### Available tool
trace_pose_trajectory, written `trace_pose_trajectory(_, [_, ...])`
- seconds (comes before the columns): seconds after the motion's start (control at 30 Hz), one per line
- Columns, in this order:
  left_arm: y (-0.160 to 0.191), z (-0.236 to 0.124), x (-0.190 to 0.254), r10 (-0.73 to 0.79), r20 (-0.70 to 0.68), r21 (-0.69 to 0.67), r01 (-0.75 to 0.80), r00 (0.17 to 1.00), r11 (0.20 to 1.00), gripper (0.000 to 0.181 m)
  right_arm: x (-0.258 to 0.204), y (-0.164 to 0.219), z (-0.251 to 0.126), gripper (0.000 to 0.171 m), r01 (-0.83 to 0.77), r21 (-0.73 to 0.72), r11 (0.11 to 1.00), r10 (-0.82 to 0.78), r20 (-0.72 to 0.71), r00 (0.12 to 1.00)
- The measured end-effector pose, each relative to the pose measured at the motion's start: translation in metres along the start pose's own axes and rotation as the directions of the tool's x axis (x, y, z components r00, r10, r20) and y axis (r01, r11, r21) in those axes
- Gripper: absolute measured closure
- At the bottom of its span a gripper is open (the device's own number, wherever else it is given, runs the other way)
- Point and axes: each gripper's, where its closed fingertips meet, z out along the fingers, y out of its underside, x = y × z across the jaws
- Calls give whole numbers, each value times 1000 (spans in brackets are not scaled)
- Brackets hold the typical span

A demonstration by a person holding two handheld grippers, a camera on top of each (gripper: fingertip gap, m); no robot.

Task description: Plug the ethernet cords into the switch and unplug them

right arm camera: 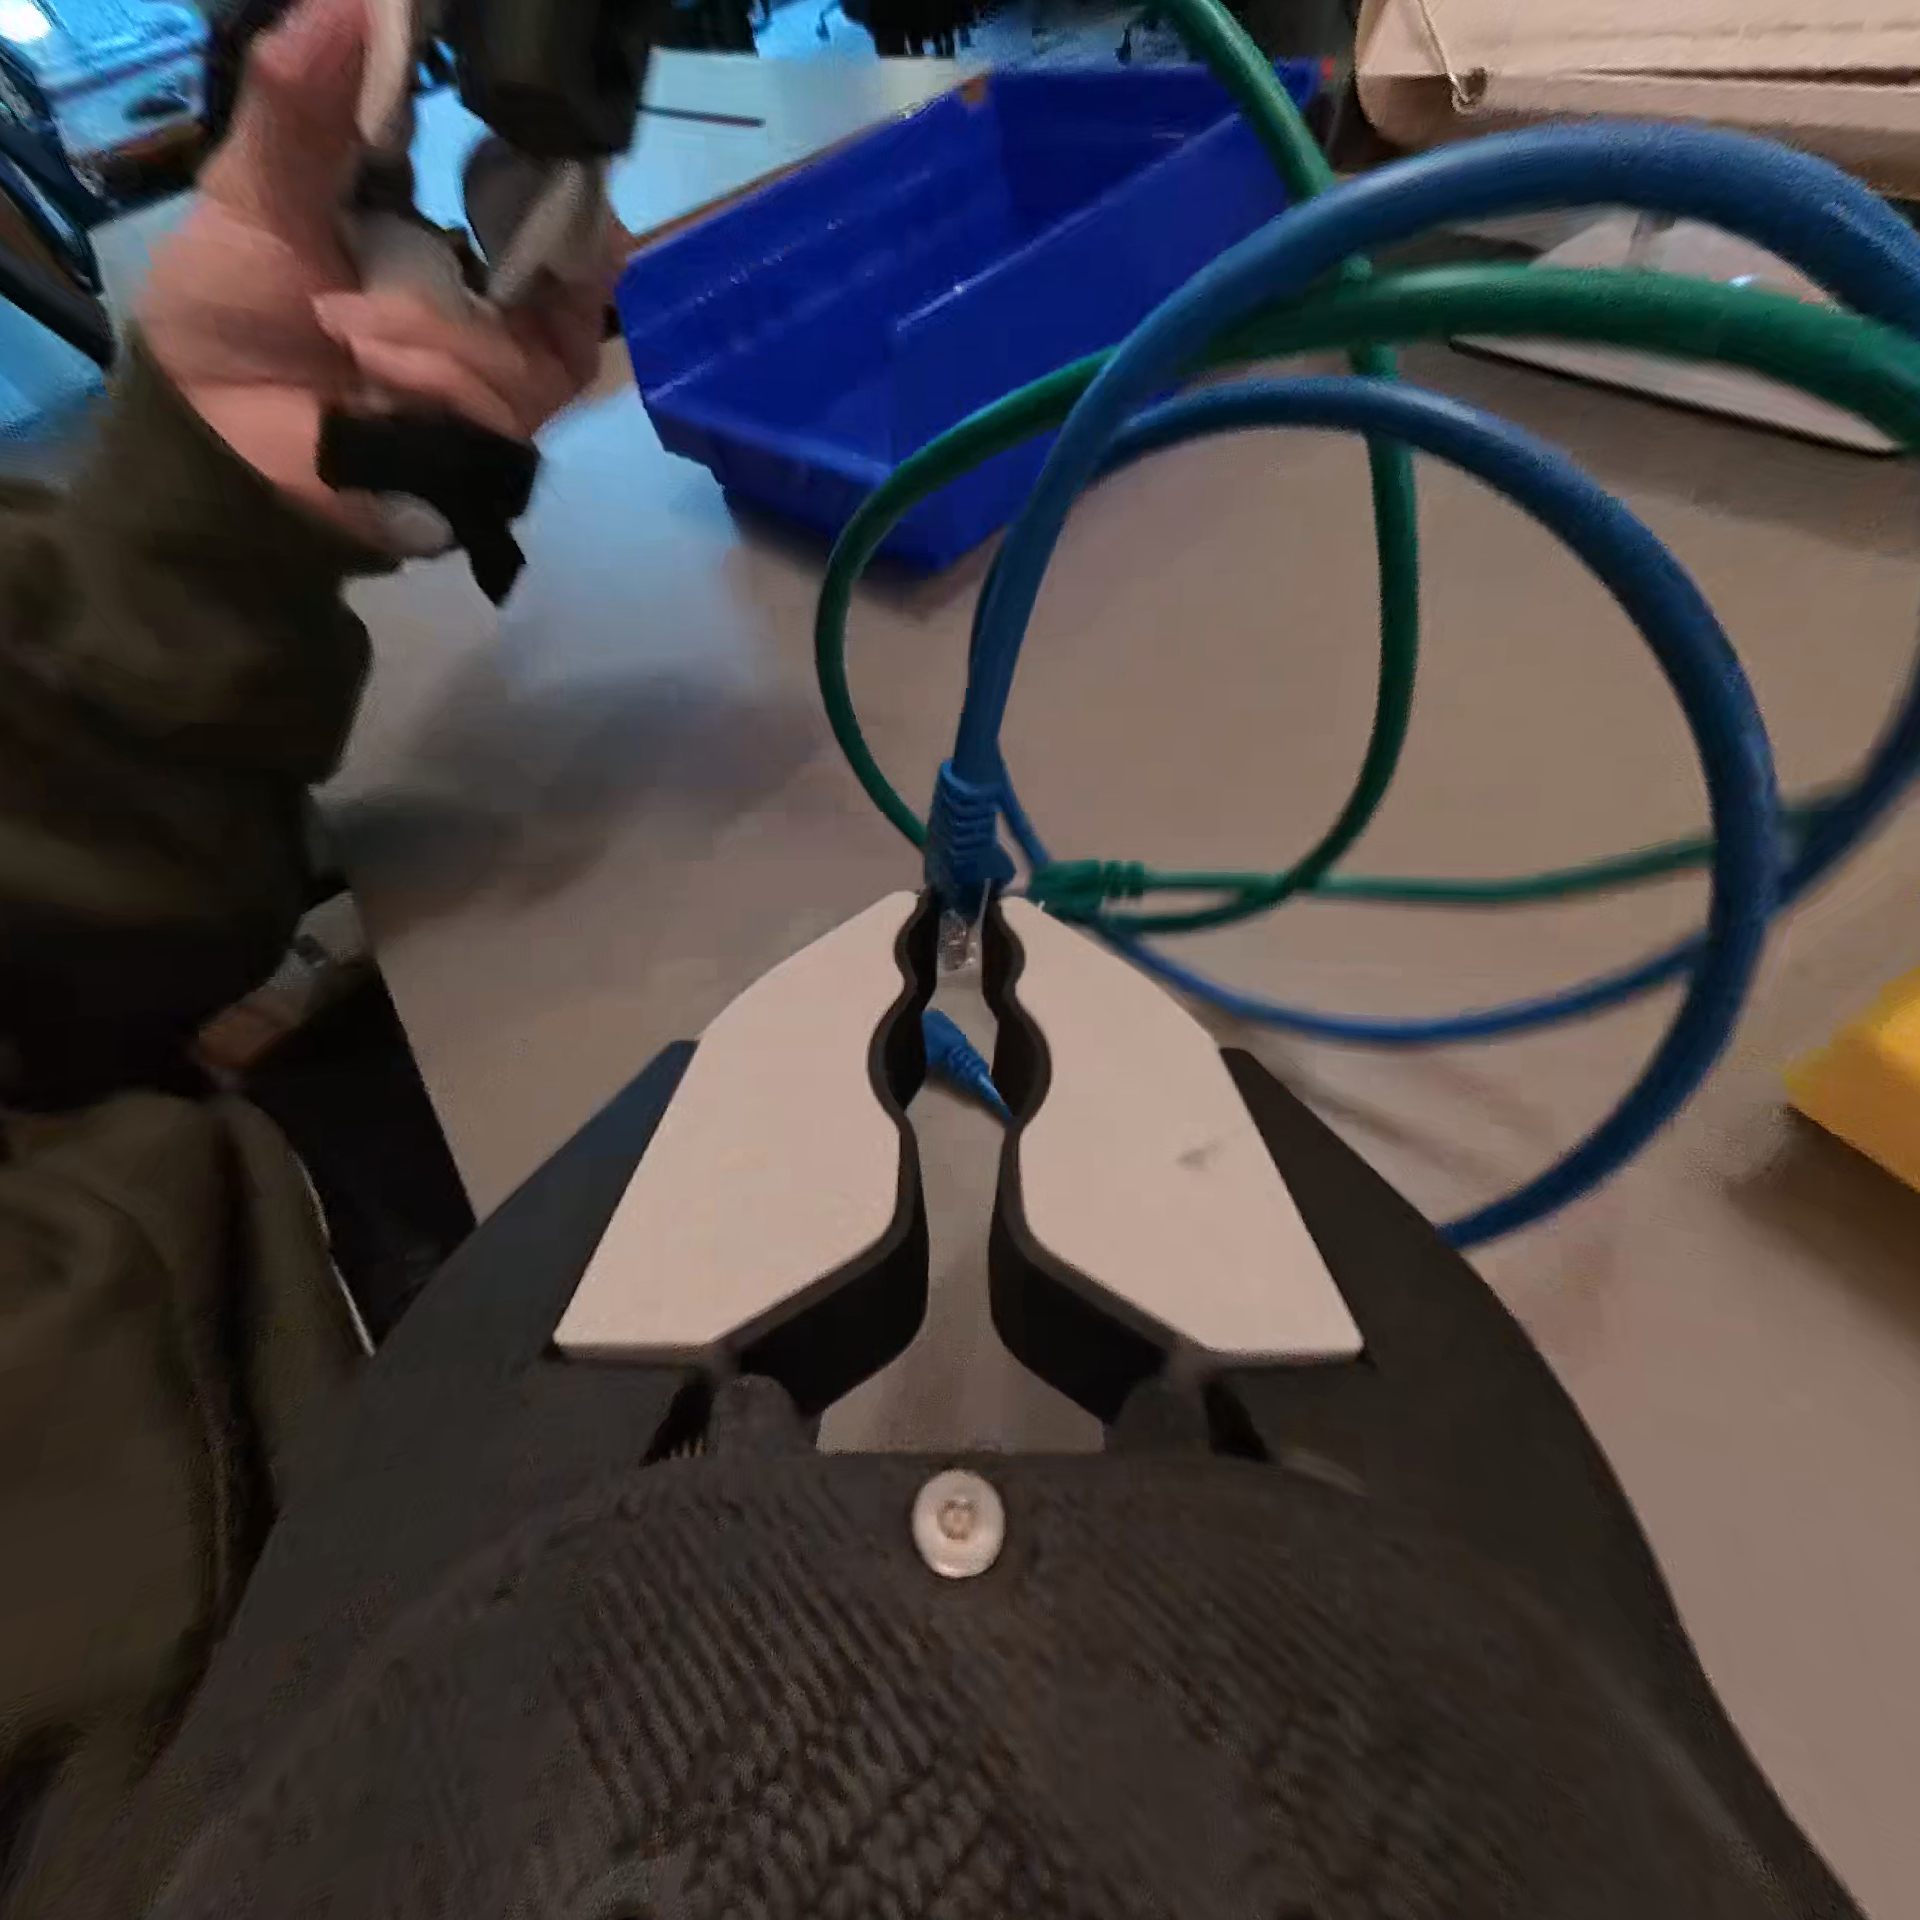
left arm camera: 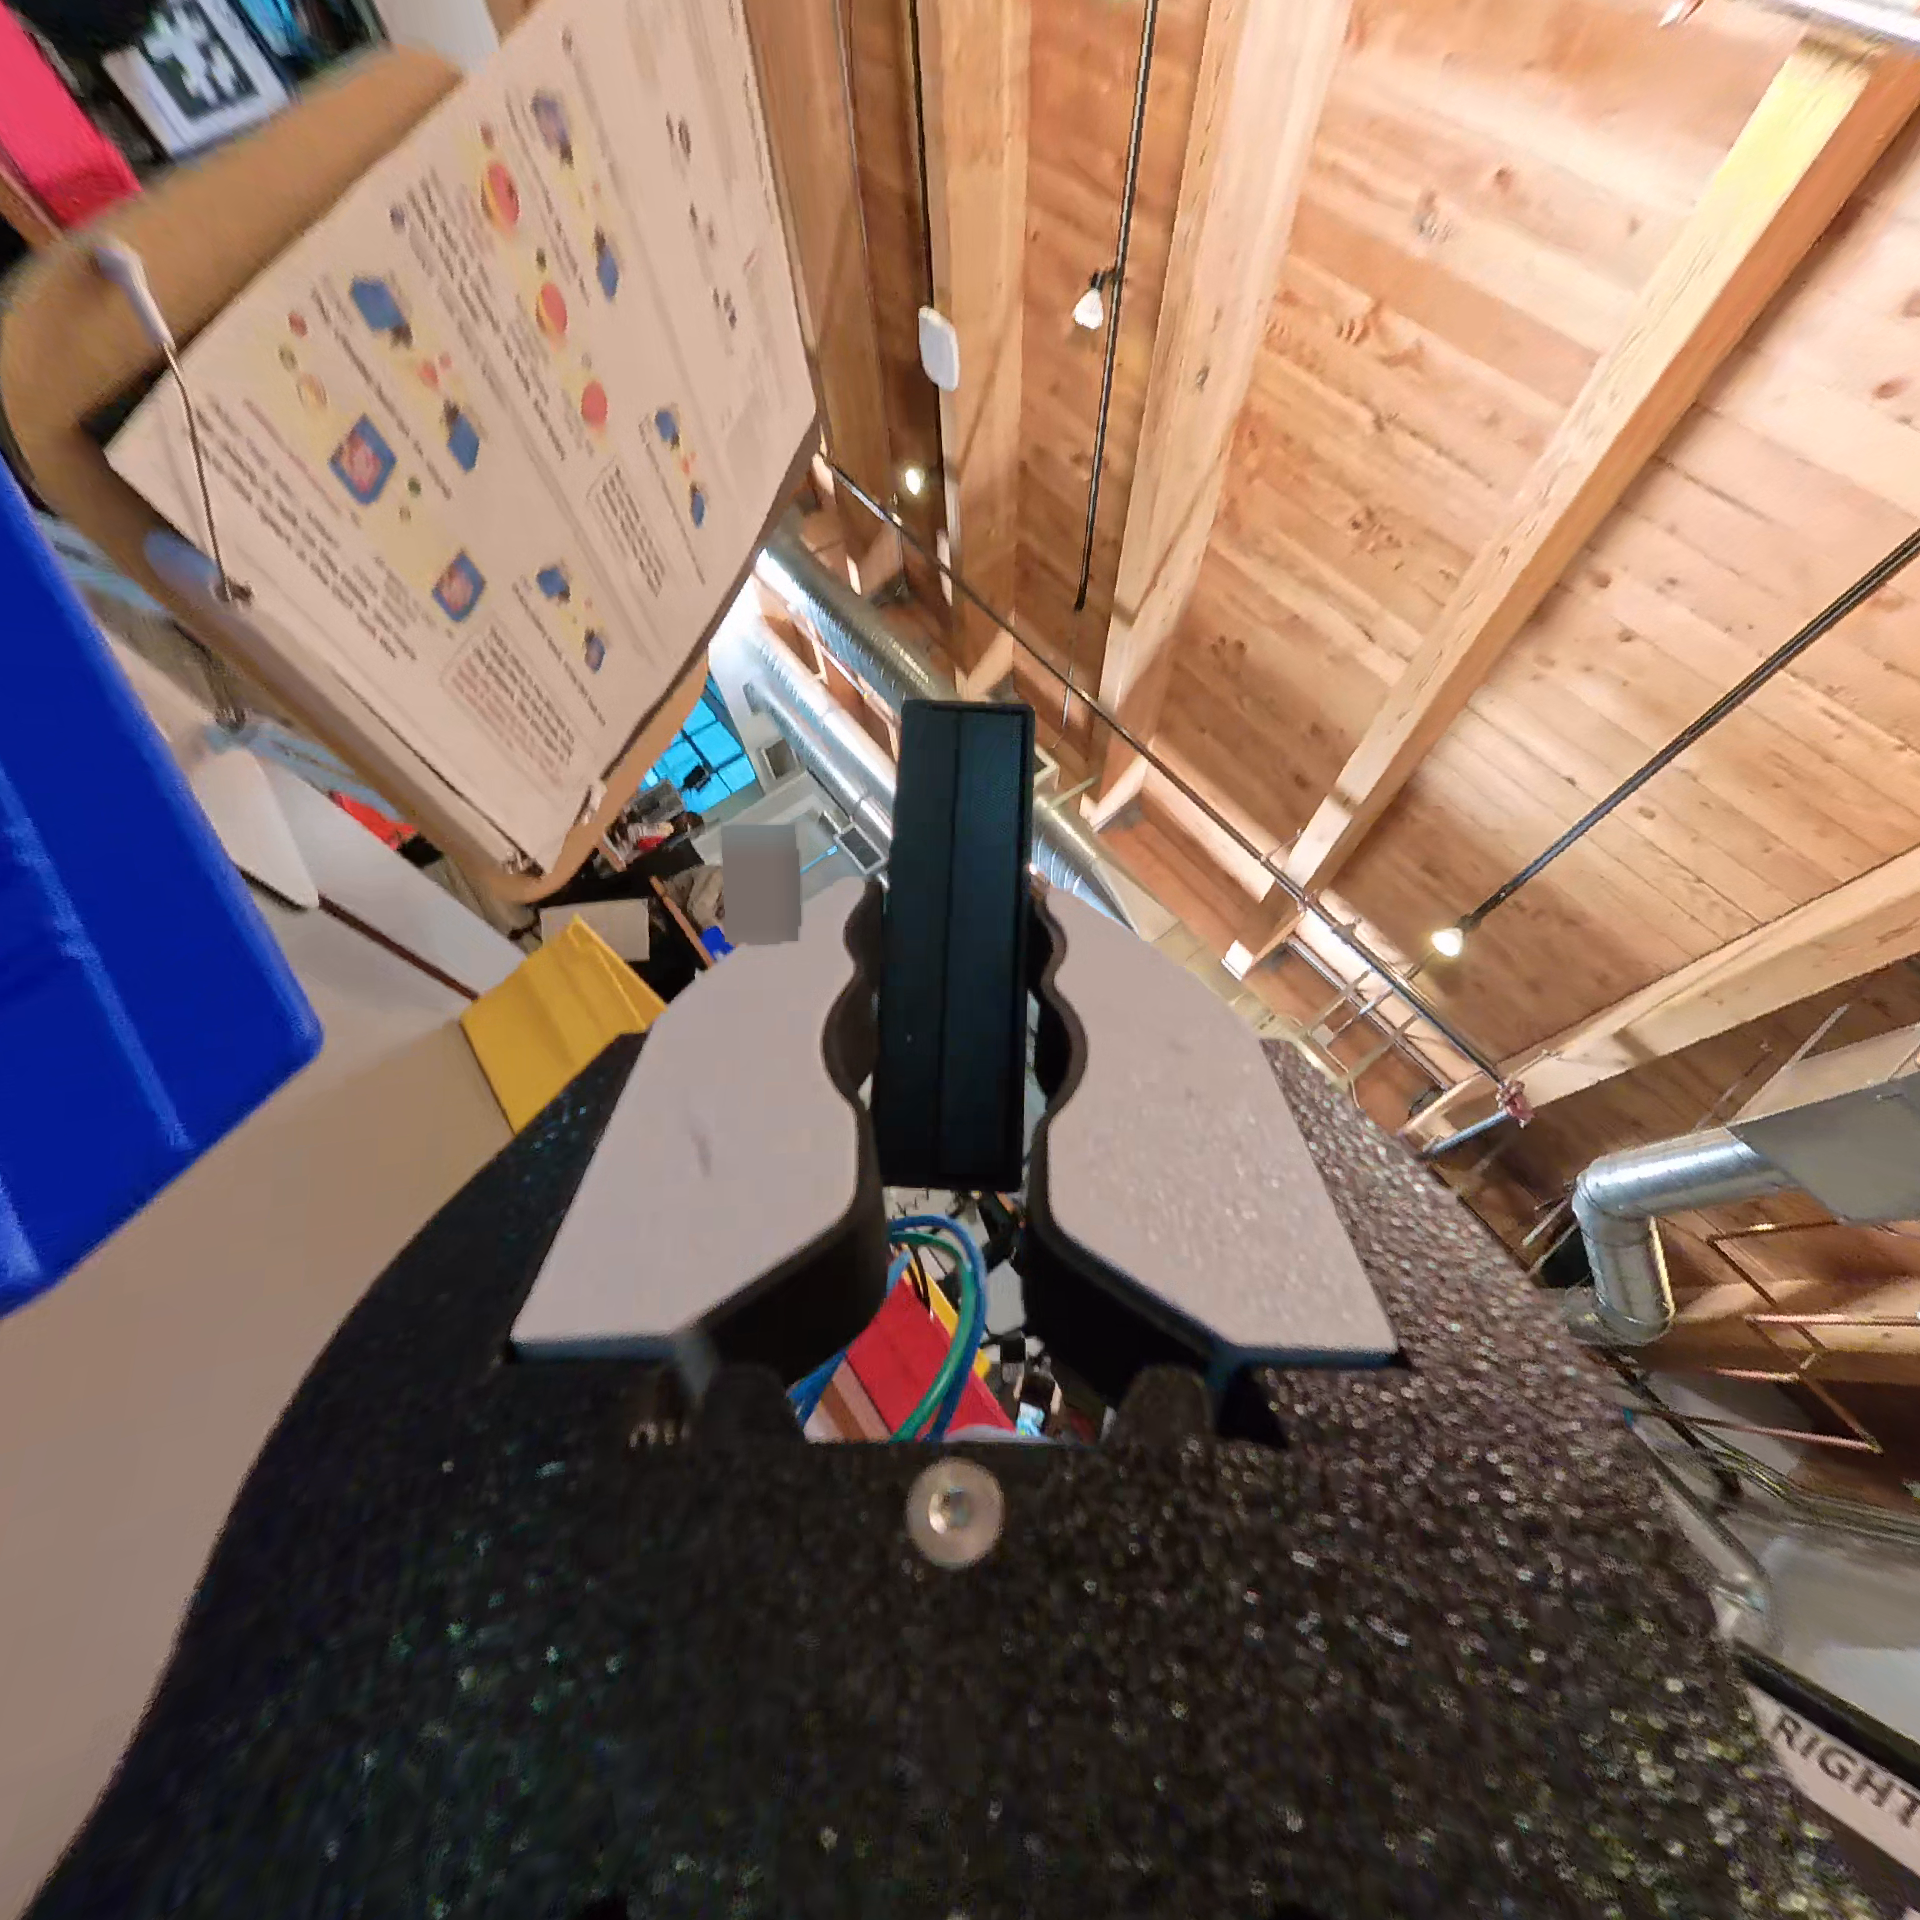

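The switch (left arm camera: 954,940) sat squeezed in the left gripper (left arm camera: 951,935), held up for plugging; the right gripper (right arm camera: 958,920) pinched the blue cord's plug (right arm camera: 961,930).

right gripper (right arm camera: 961,940) pinching blue cord plug (right arm camera: 964,831) | green cord (right arm camera: 1091,883) beside | blue bin (right arm camera: 935,301) behind

- Your grey table (right arm camera: 644,727) carries a blue bin (right arm camera: 935,312) at the far side.
- Blue cord (right arm camera: 1704,831) and green cord (right arm camera: 1382,883) loop across it.
- A yellow bin (right arm camera: 1860,1091) sits at your right edge.
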Motion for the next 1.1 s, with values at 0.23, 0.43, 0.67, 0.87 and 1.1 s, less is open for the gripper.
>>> trace_pose_trajectory(0.23, [-55, -22, 18, 7, -43, 107, -2, 999, 994, 155, 14, 10, -19, 162, -21, 21, 1000, 21, -13, 1000])
trace_pose_trajectory(0.43, [-33, -10, 34, -15, -120, -2, 15, 993, 1000, 155, 14, -3, -17, 162, 17, 55, 998, -15, -25, 1000])
trace_pose_trajectory(0.67, [-14, -2, 28, -53, -116, -78, 44, 992, 996, 155, 41, -36, 0, 111, 495, -75, 866, -494, -283, 822])
trace_pose_trajectory(0.87, [-18, -4, 24, -65, -108, -80, 56, 992, 995, 155, 27, -79, 28, 117, 753, 12, 658, -718, -292, 632])
trace_pose_trajectory(1.1, [-29, -9, 13, -92, -98, -57, 87, 991, 995, 155, 63, -63, 63, 124, 765, -166, 623, -771, -300, 562])
